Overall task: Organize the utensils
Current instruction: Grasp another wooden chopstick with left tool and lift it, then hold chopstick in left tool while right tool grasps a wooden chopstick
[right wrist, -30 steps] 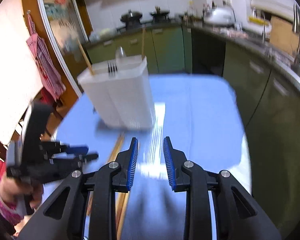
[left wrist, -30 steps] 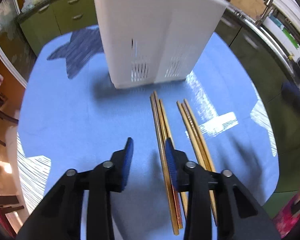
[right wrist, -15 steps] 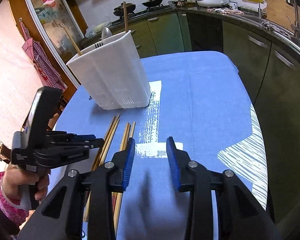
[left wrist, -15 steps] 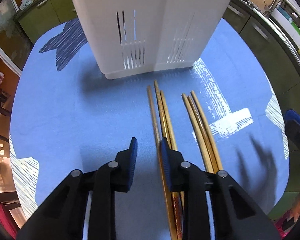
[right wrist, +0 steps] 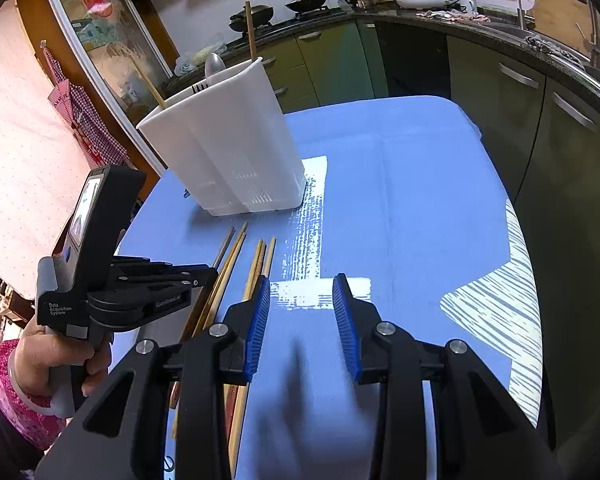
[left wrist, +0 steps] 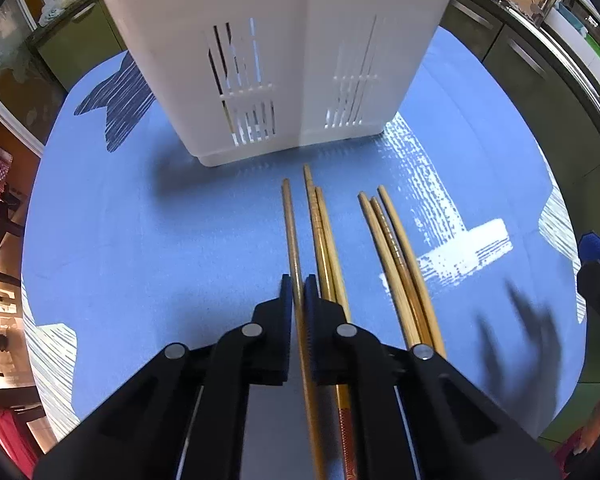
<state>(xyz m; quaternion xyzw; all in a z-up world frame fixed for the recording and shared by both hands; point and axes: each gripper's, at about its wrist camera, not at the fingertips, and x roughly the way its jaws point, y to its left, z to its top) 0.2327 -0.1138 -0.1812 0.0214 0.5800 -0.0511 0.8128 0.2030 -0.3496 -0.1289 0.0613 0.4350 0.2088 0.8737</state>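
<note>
Left wrist view: the left gripper (left wrist: 299, 292) has just been closing and is clamped on one chopstick (left wrist: 291, 232), the leftmost of the row lying on the blue counter (left wrist: 140, 240). Two more chopsticks (left wrist: 324, 232) lie just beside it, and a bundle of three (left wrist: 396, 248) sits a little to the right. The white holder (left wrist: 284, 52) stands beyond their tips.

Right wrist view: the right gripper (right wrist: 302, 316) has its jaws apart with nothing between them, over bare cloth right of the chopsticks. The left gripper (right wrist: 204, 272) reaches in from the left, held by a hand (right wrist: 56, 356). Utensils stand in the holder (right wrist: 228, 144).
</note>
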